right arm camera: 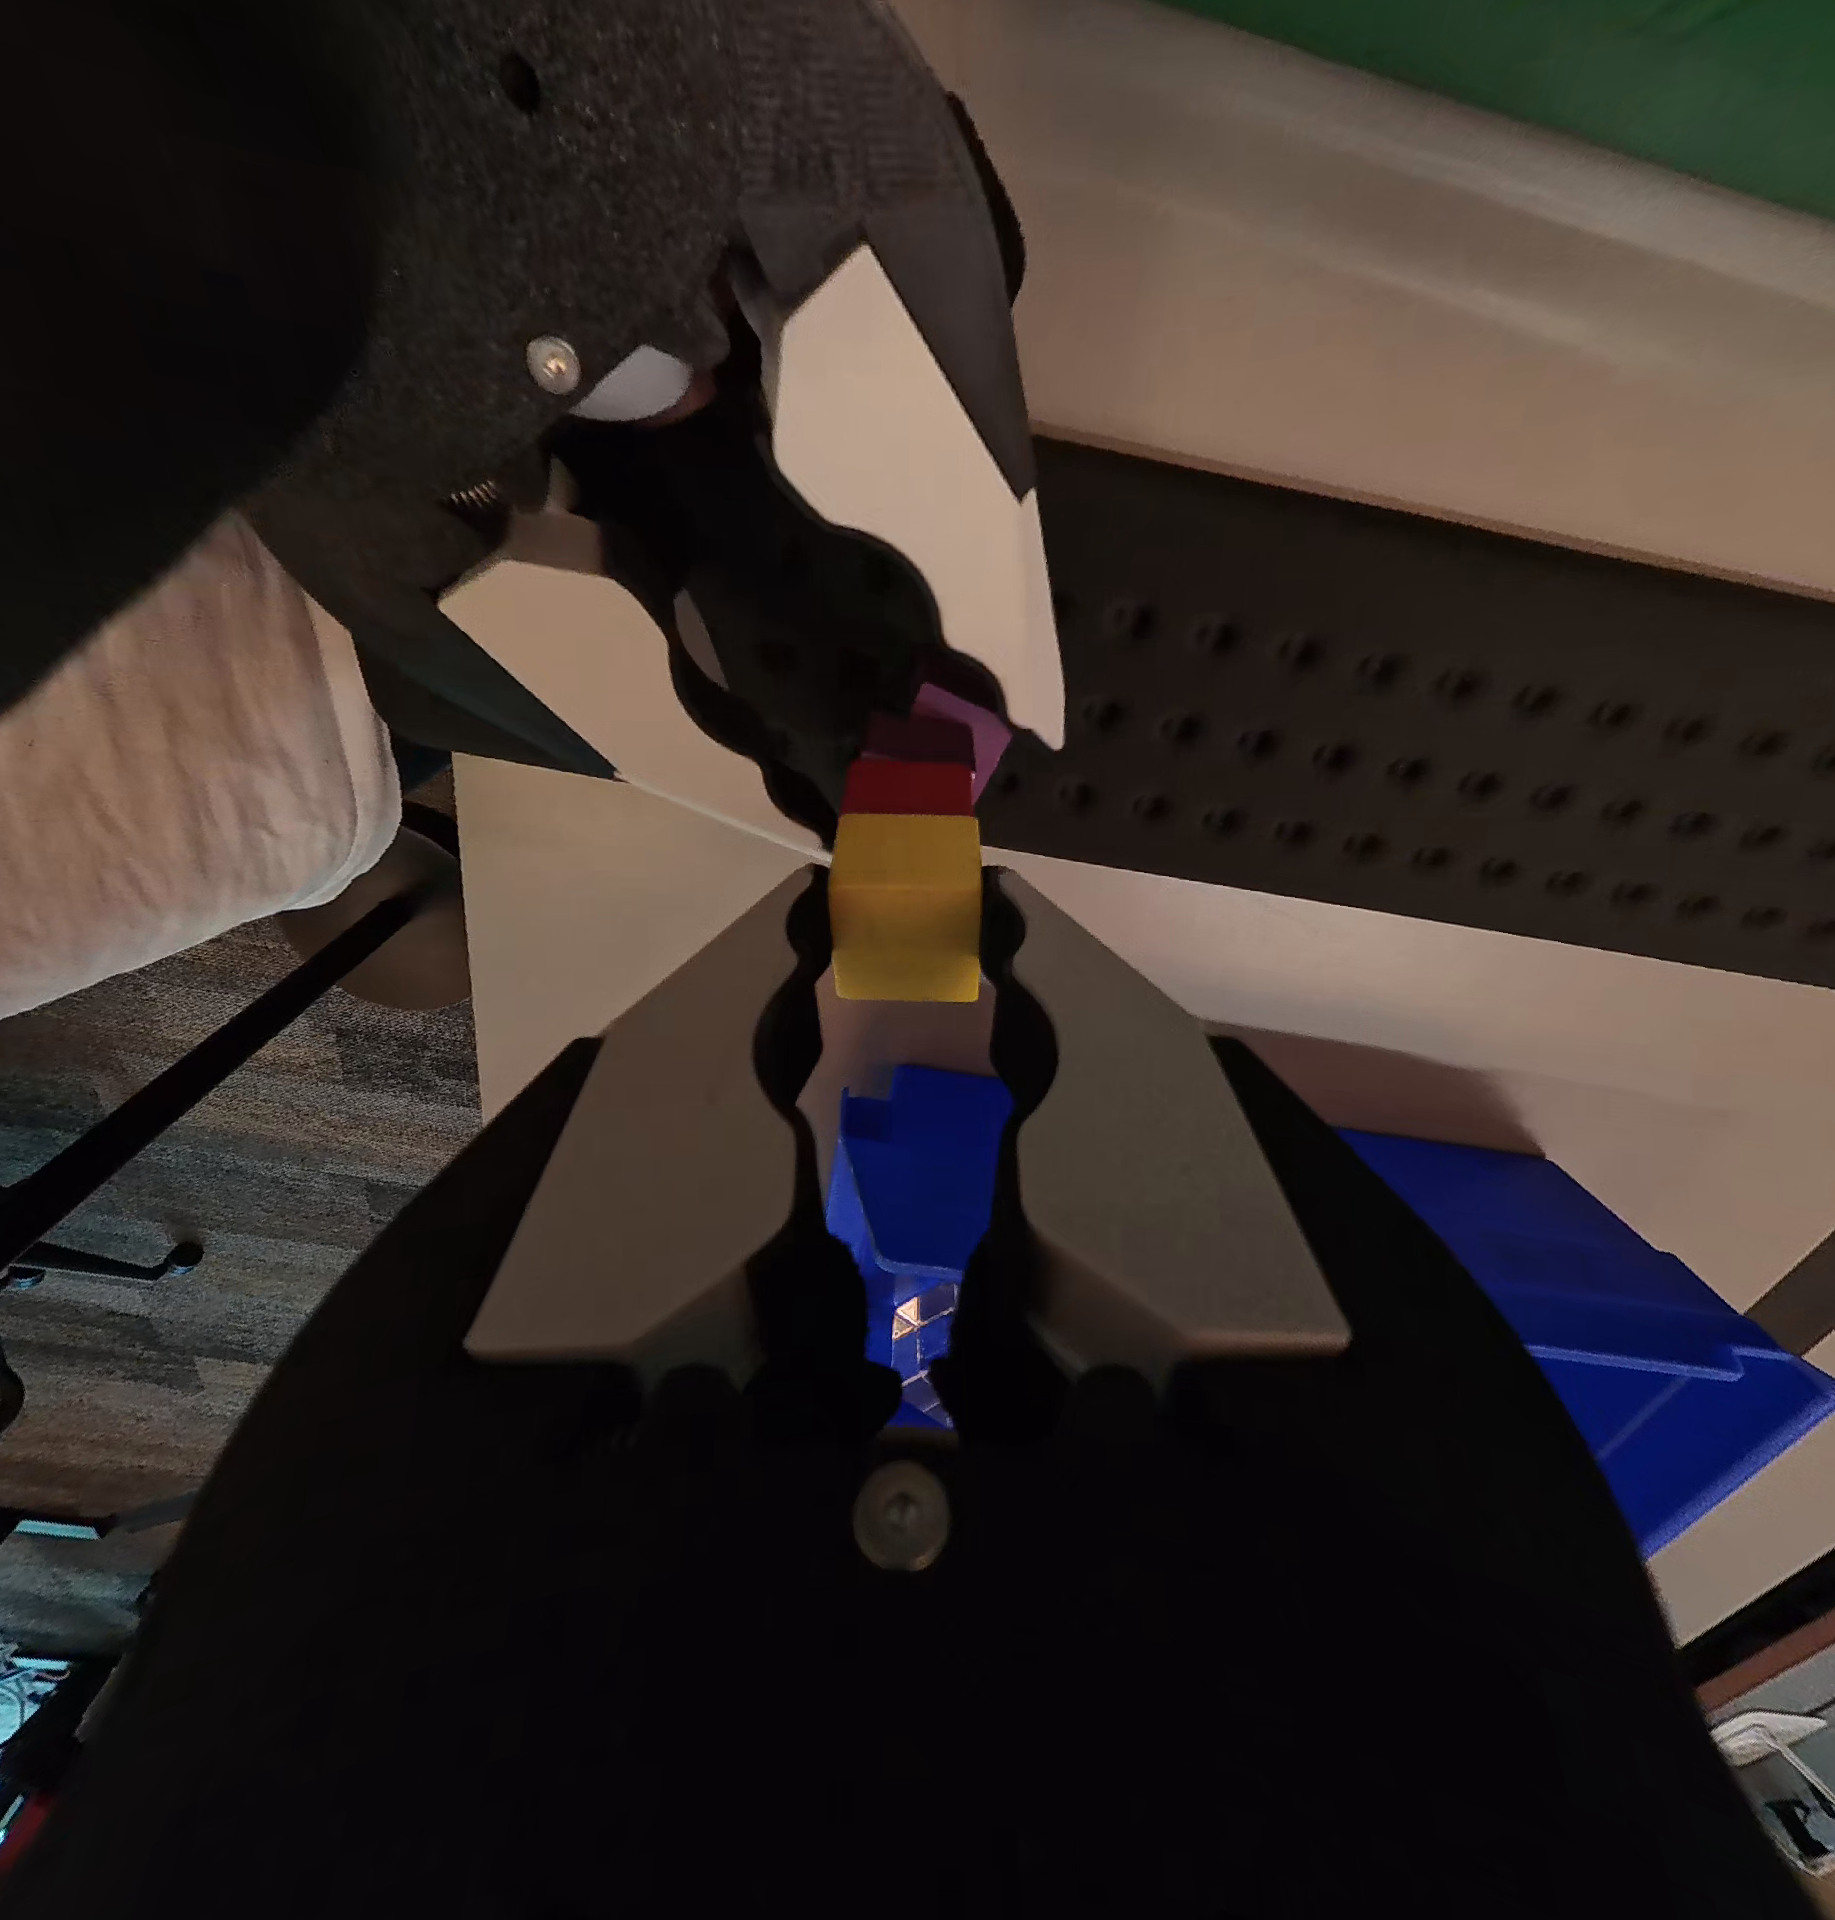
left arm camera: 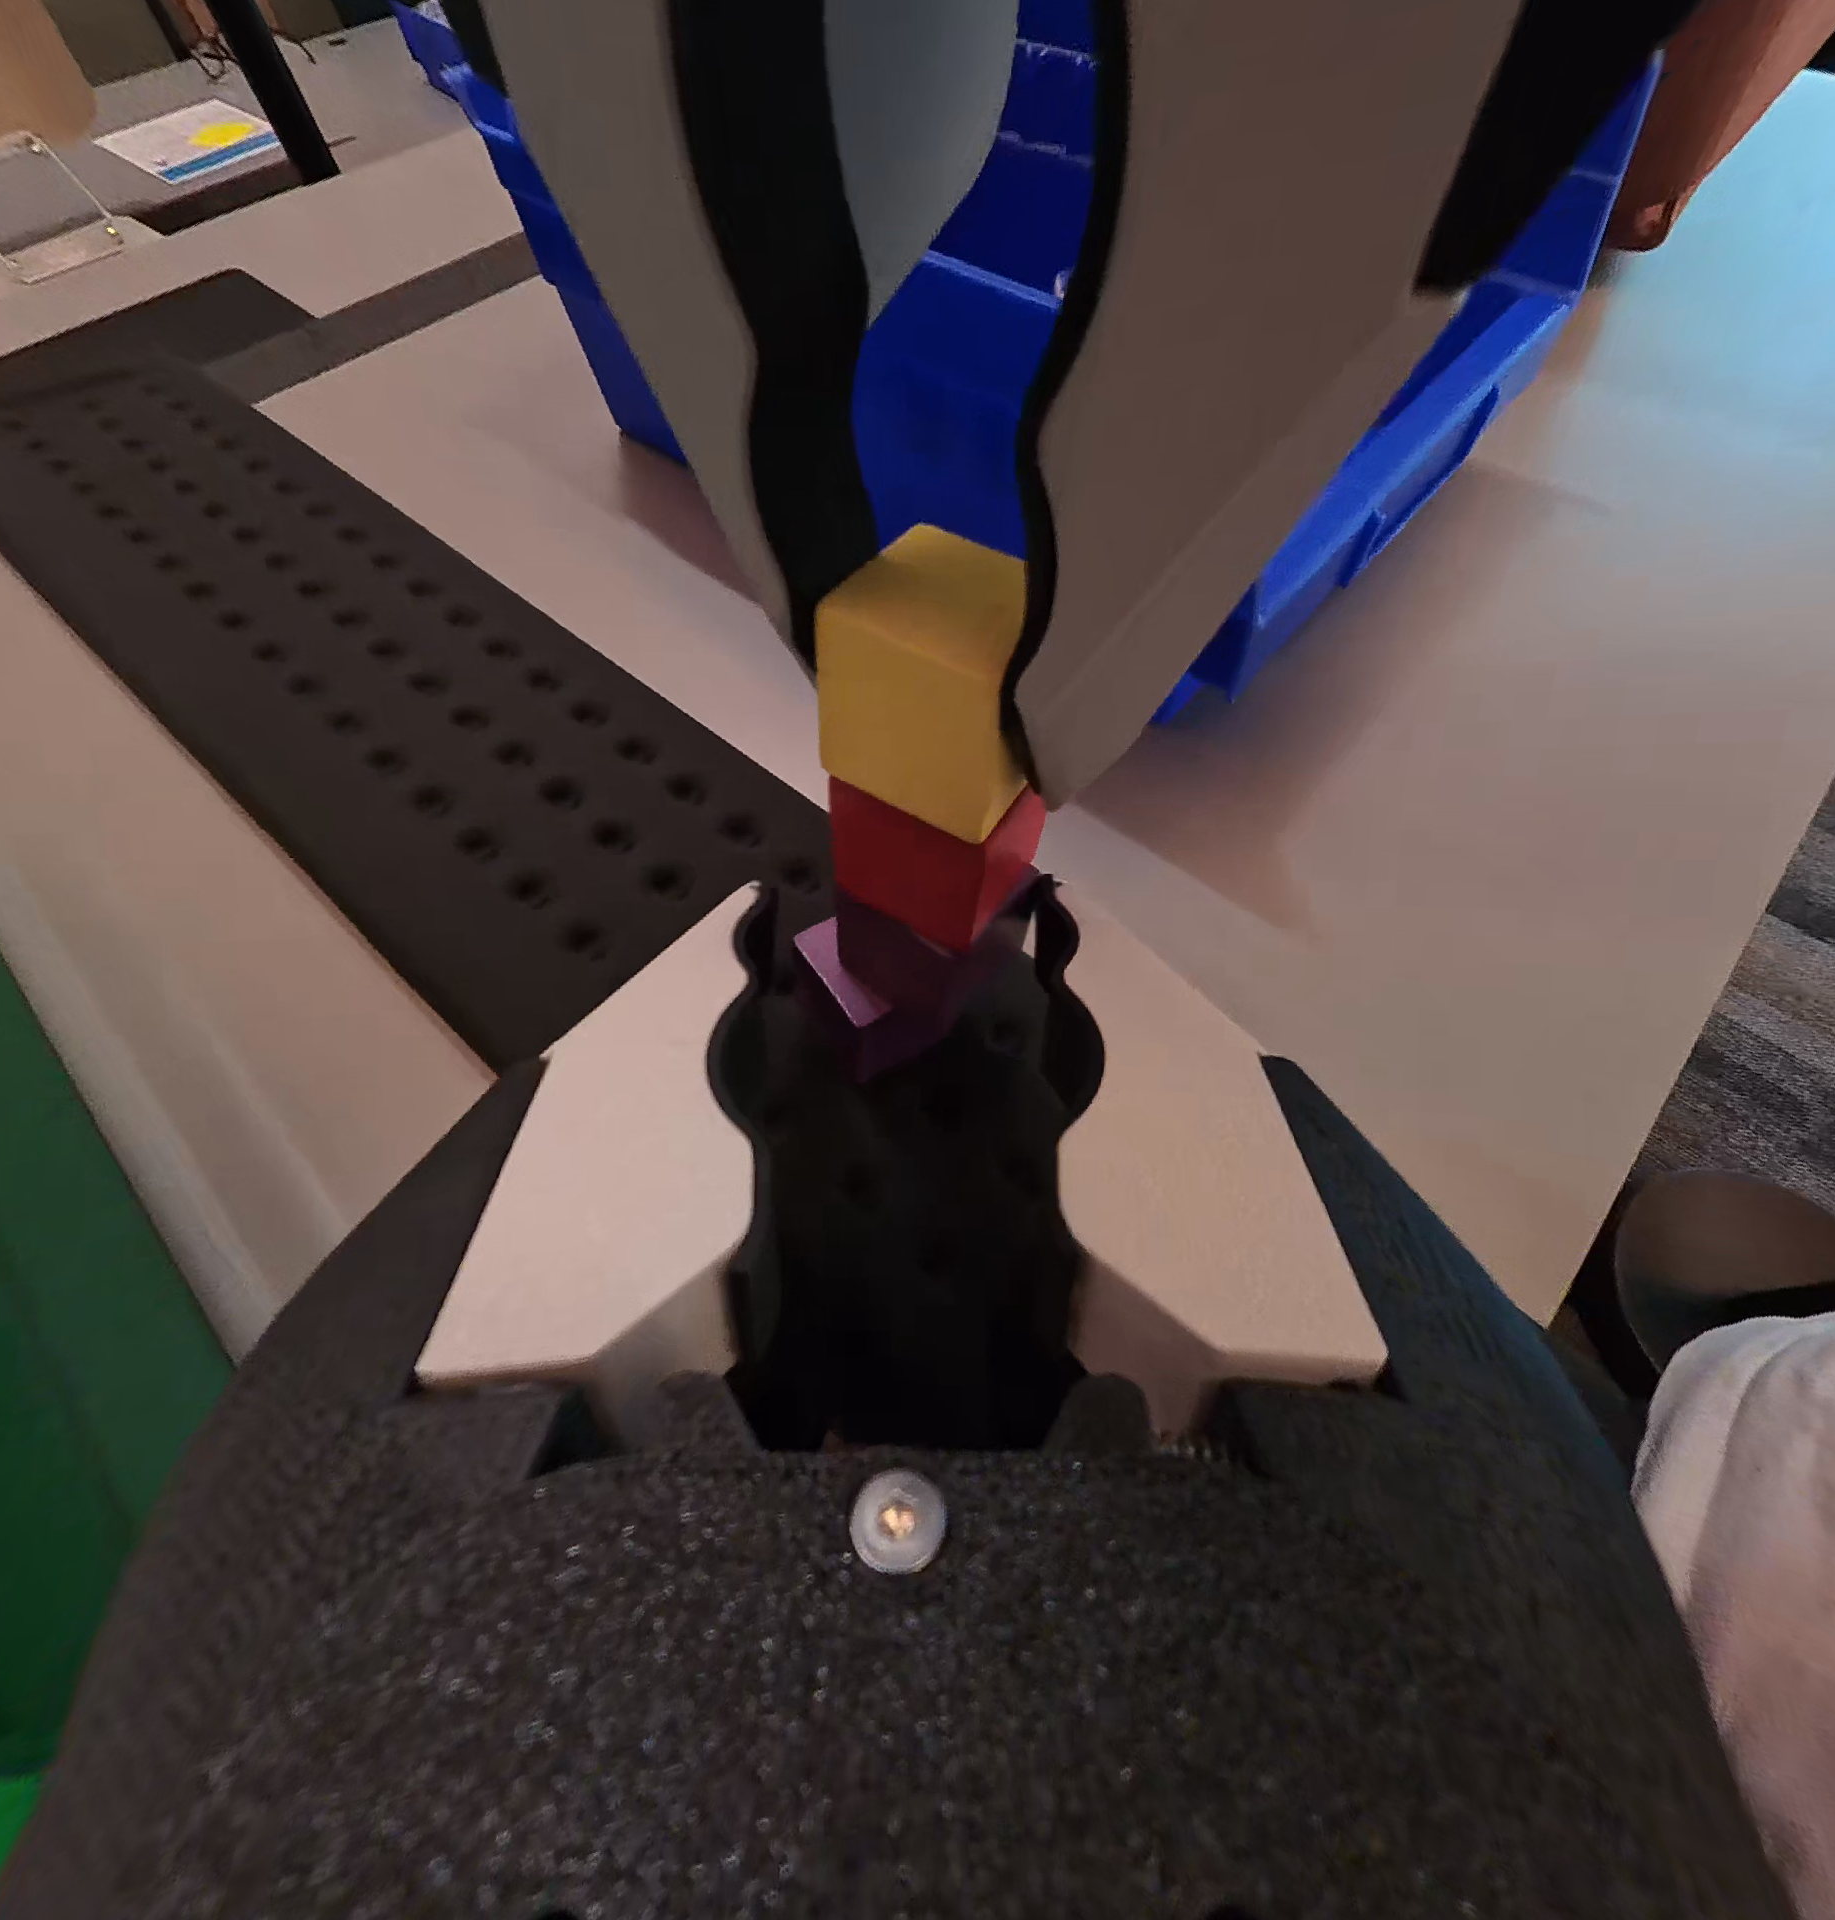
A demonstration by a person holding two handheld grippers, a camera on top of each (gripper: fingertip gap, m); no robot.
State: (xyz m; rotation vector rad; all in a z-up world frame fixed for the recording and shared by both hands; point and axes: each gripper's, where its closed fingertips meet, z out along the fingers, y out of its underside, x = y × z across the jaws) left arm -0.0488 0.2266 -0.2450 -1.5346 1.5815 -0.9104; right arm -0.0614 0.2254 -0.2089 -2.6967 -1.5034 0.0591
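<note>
1. The left gripper [left arm camera: 908,935] grasps the purple cube [left arm camera: 871,987] at the near end of a row of three cubes pressed face to face.
2. The red cube [left arm camera: 918,868] sits between, touching purple and the yellow cube [left arm camera: 913,707].
3. The right gripper [right arm camera: 905,914] comes in from 12 o'clock in the left wrist view, its fingers clenched on the yellow cube.
4. The row is held above the pale table [left arm camera: 1412,831]; whether it touches the table cannot be told.
5. A blue bin [left arm camera: 1360,499] lies at 1 o'clock, and a dark perforated strip [left arm camera: 373,644] runs off toward 10 o'clock.
</note>
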